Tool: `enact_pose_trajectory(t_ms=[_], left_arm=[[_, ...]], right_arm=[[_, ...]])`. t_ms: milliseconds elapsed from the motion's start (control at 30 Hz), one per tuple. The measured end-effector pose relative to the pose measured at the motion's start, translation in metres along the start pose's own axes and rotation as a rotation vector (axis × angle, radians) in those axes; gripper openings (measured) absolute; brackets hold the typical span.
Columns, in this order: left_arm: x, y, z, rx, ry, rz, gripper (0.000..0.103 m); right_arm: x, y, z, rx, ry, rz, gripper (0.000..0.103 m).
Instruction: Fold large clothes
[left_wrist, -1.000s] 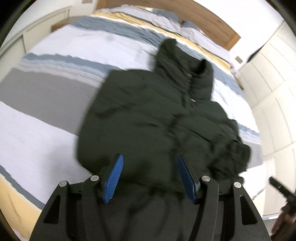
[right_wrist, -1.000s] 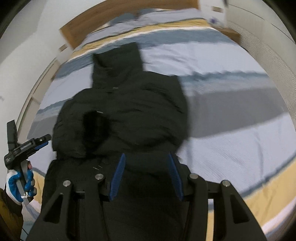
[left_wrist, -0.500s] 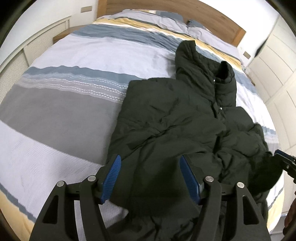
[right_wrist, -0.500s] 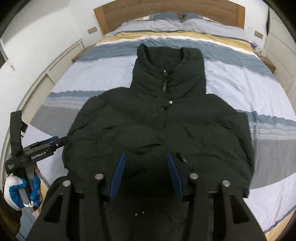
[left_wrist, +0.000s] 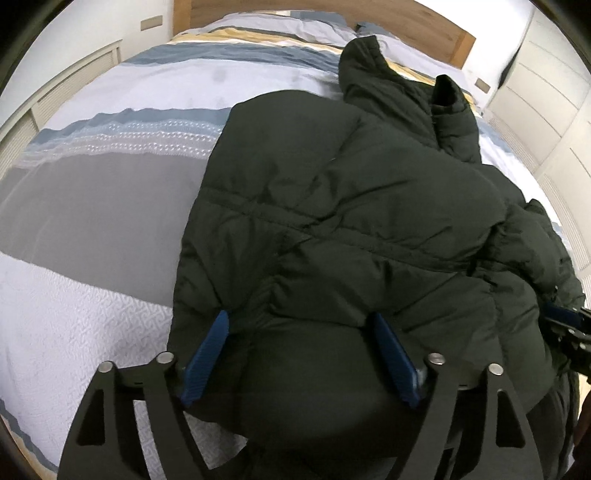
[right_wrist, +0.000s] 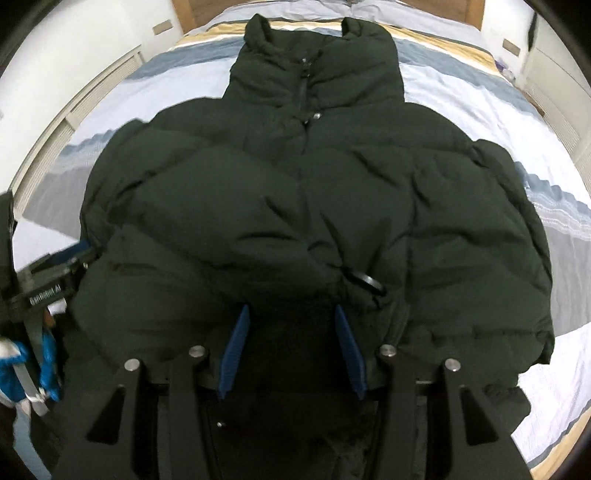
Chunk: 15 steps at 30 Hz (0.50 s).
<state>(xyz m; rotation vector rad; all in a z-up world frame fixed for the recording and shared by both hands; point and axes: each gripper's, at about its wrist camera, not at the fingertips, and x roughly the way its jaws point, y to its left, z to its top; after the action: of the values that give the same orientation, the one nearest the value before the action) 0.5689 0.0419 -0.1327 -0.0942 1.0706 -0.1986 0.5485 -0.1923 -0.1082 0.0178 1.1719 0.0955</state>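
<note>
Garment: a dark green quilted puffer jacket (right_wrist: 303, 206) lies front-up on the bed, its stand-up collar (right_wrist: 317, 55) at 12 o'clock in the right wrist view and its hem at 6 o'clock.
Support: a bed with a striped blue, grey, white and yellow cover (left_wrist: 110, 206); a wooden headboard (left_wrist: 424, 33) stands at 12 o'clock.
Change, garment: a second ago the jacket hung bunched and blurred; it now rests spread on the cover, the body broad and symmetrical.
Change, left gripper: the left gripper (left_wrist: 301, 356) has just been opening its jaws. The hem fabric sits between the blue fingers (left_wrist: 207, 354), which stand wide and do not visibly pinch it.
Right gripper: the right gripper (right_wrist: 291, 354) shows a medium gap. Dark fabric fills the gap; whether the fingers (right_wrist: 234, 354) press on it cannot be told.
Change, viewpoint: both cameras sit lower and closer to the jacket than before.
Meaning for task: the lay-out step appears to be ending, with the release starting at the left hem.
Judged next requirement: free the right side, then take up a sleeve or side edge for the first fold.
Risk: the padding is springy and may push folds back open.
</note>
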Motion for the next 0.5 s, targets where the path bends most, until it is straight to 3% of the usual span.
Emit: enact_pose_trajectory(t_ms=[167, 333, 500], left_arm=[[-0.004, -0.003, -0.003, 0.022, 0.017, 0.032, 0.085], [-0.021, -0.010, -0.006, 0.066, -0.016, 0.096, 0.085], [-0.034, -0.017, -0.004, 0.068, -0.051, 0.096, 0.085]], right_arm=[[-0.003, -0.004, -0.012, -0.010, 0.013, -0.001, 0.048], [-0.013, 0.002, -0.007, -0.027, 0.051, -0.030, 0.048], [-0.037, 0.016, 0.002, -0.064, -0.004, -0.026, 0.048]])
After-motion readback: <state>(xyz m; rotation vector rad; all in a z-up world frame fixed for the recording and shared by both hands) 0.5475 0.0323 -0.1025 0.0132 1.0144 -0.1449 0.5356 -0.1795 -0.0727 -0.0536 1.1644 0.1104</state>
